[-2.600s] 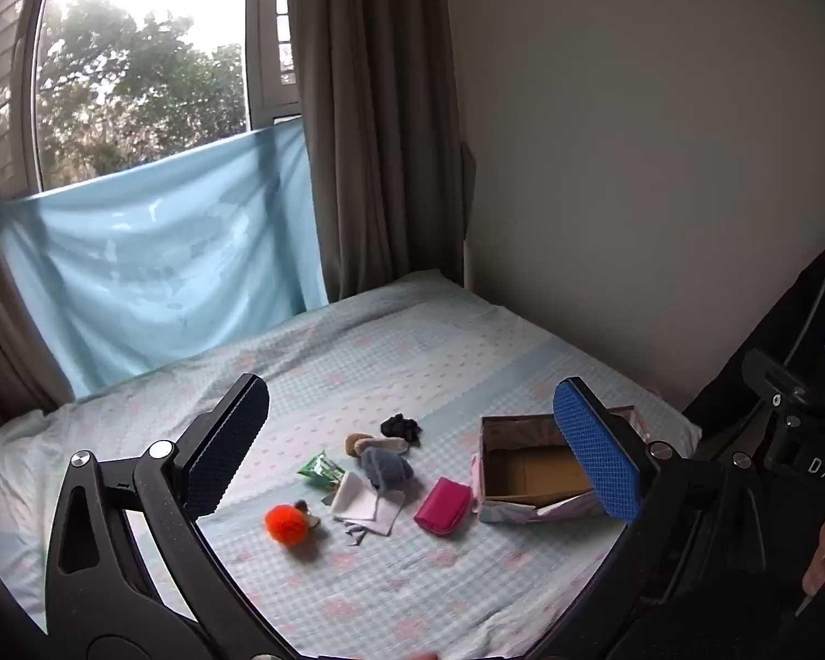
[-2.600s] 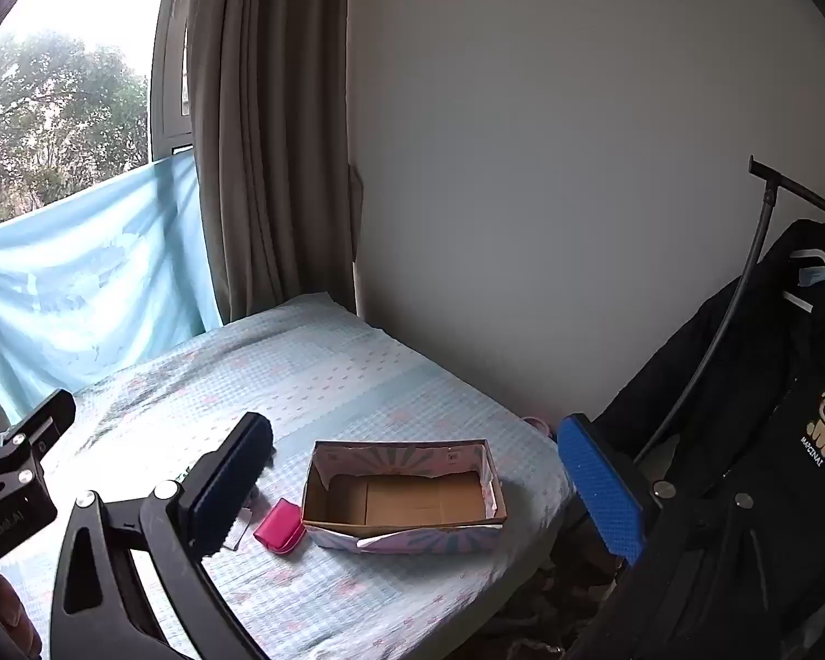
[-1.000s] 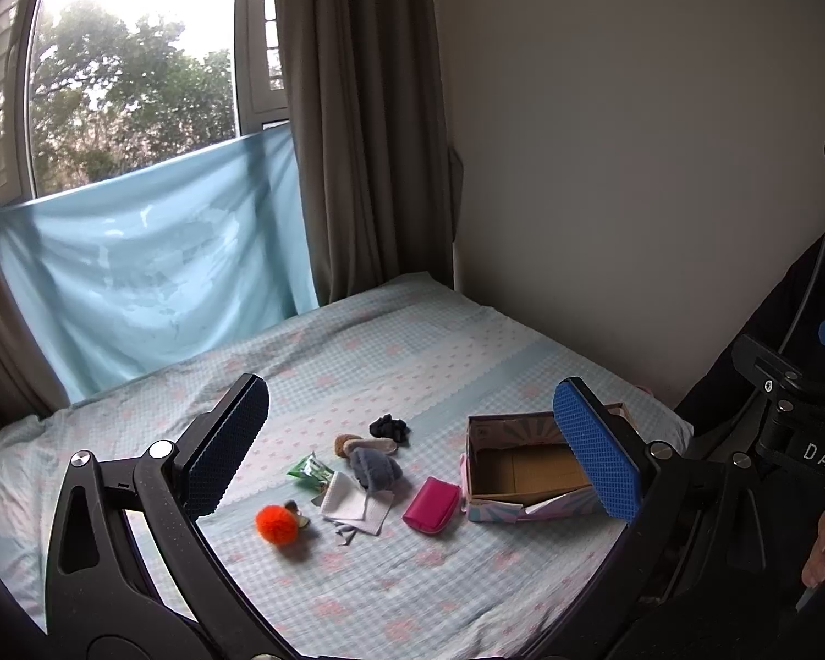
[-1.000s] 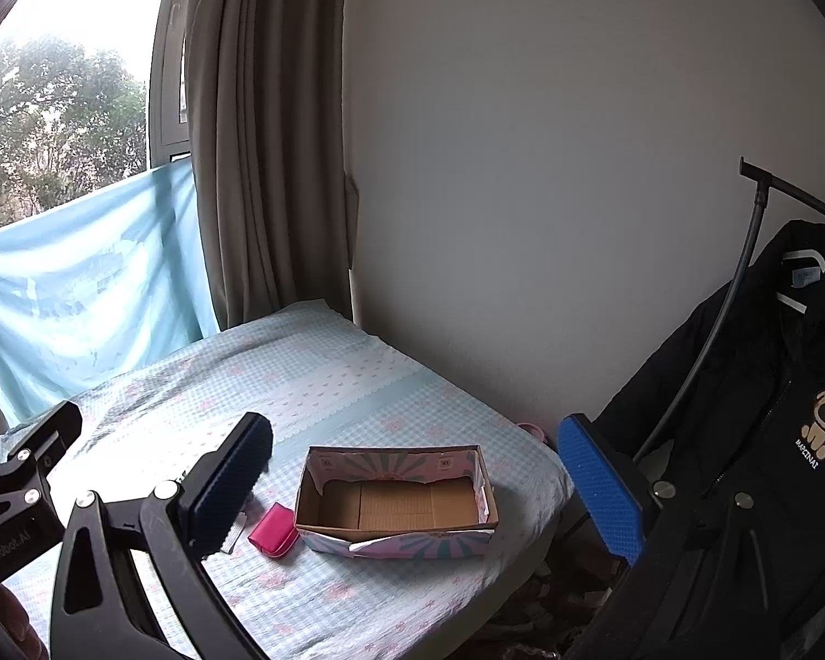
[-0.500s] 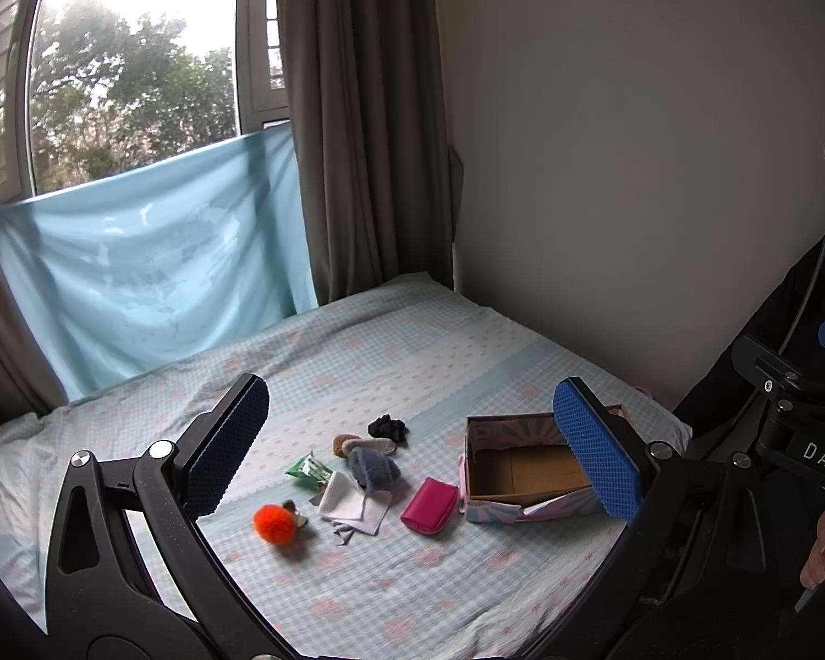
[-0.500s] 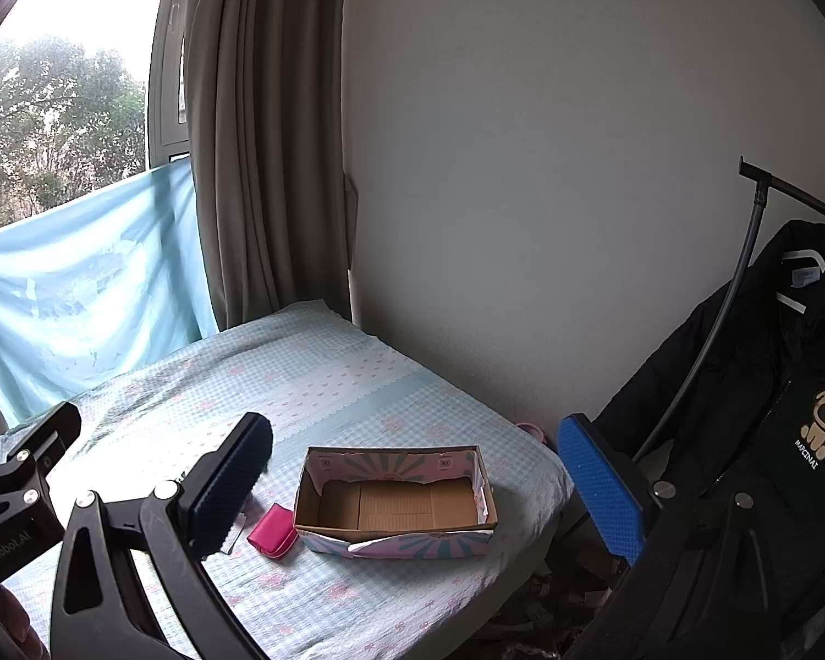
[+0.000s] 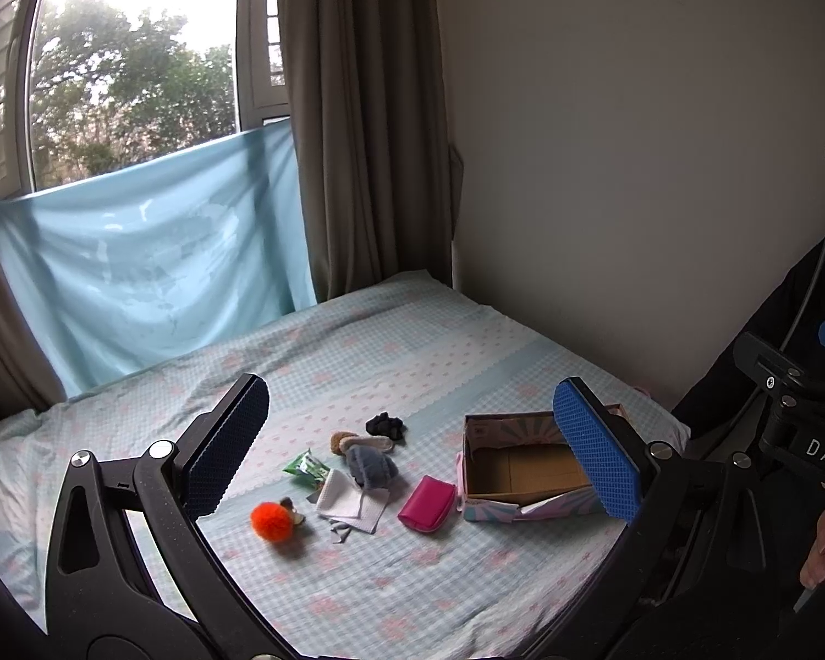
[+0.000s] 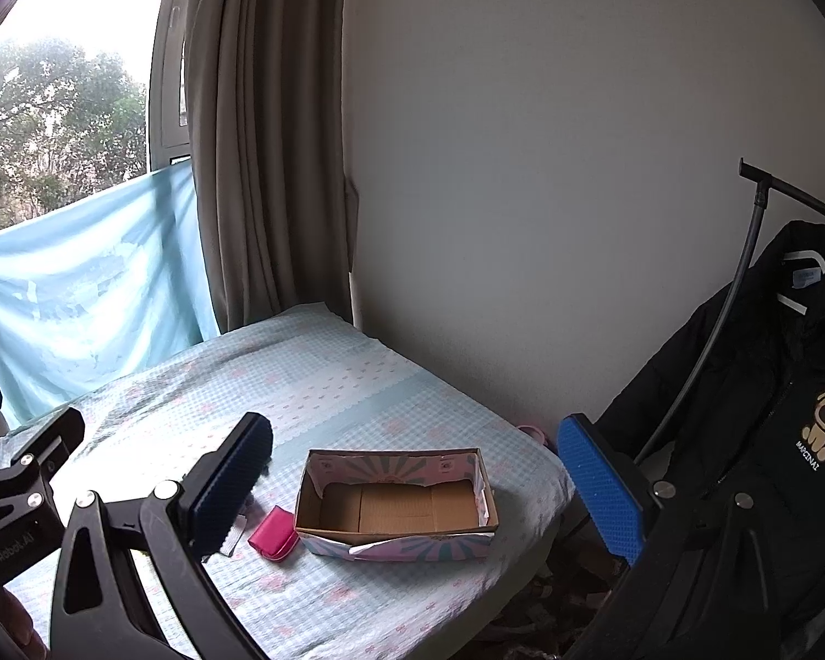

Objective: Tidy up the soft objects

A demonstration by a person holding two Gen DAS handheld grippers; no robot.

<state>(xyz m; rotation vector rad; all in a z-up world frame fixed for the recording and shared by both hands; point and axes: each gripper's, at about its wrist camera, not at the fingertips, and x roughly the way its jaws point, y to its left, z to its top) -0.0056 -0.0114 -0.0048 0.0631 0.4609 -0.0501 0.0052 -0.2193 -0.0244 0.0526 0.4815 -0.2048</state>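
Small soft things lie in a cluster on the bed: an orange pompom (image 7: 271,520), a white folded cloth (image 7: 349,500), a grey-blue plush (image 7: 369,465), a tan sock (image 7: 352,441), a black scrunchie (image 7: 385,425), a green packet (image 7: 304,464) and a pink pouch (image 7: 427,504) (image 8: 272,537). Right of them stands an open cardboard box (image 7: 470,462) (image 8: 396,542) with nothing in it. My left gripper (image 7: 412,451) hangs open well above and short of the cluster. My right gripper (image 8: 421,487) is open too, held high in front of the box.
The bed (image 7: 412,352) (image 8: 324,379) has a pale blue checked sheet and sits against a plain wall, with a window, brown curtain (image 7: 357,126) and blue cloth behind. A black jacket (image 8: 770,440) hangs on a rack at the right, past the bed's edge.
Both views have drawn back slightly from the bed, so the box and the cluster look a little smaller and farther. Nothing on the bed has moved, and both grippers stay open.
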